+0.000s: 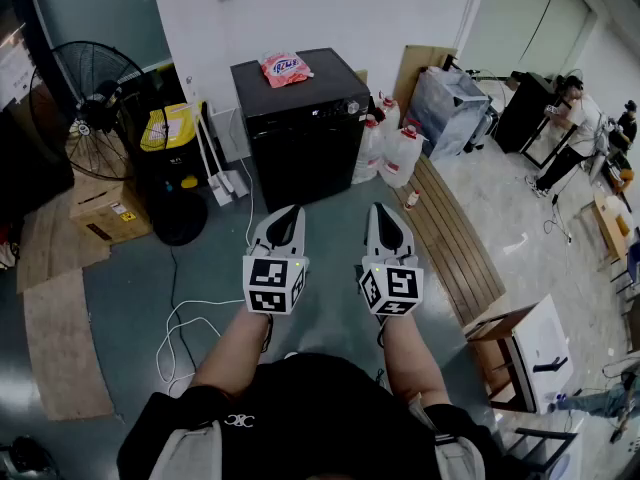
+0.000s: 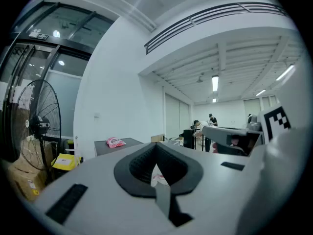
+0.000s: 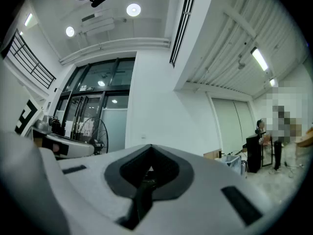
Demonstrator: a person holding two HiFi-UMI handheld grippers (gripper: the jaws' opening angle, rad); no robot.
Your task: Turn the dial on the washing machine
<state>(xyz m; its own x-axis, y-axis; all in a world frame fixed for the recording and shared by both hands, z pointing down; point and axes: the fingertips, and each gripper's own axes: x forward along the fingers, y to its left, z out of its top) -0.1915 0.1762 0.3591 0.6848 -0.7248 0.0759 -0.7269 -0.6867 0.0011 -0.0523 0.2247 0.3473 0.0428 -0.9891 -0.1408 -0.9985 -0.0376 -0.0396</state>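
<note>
The black washing machine (image 1: 300, 118) stands against the far wall with a pink bag (image 1: 285, 68) on its lid. Its control strip (image 1: 335, 110) runs along the front top edge; the dial is too small to make out. My left gripper (image 1: 287, 213) and right gripper (image 1: 384, 213) are held side by side over the grey floor, well short of the machine, both pointing toward it. Both stand shut with nothing between the jaws. In the left gripper view the gripper (image 2: 156, 148) points at the machine's lid (image 2: 105, 148) and the pink bag (image 2: 115, 142). The right gripper (image 3: 149, 151) faces the white wall.
A large floor fan (image 1: 95, 108) and a black bin with a yellow lid (image 1: 170, 128) stand left of the machine, beside a cardboard box (image 1: 105, 208). Water jugs (image 1: 395, 148) sit to its right. A white cable (image 1: 185, 328) loops on the floor. People (image 1: 575, 128) work at the far right.
</note>
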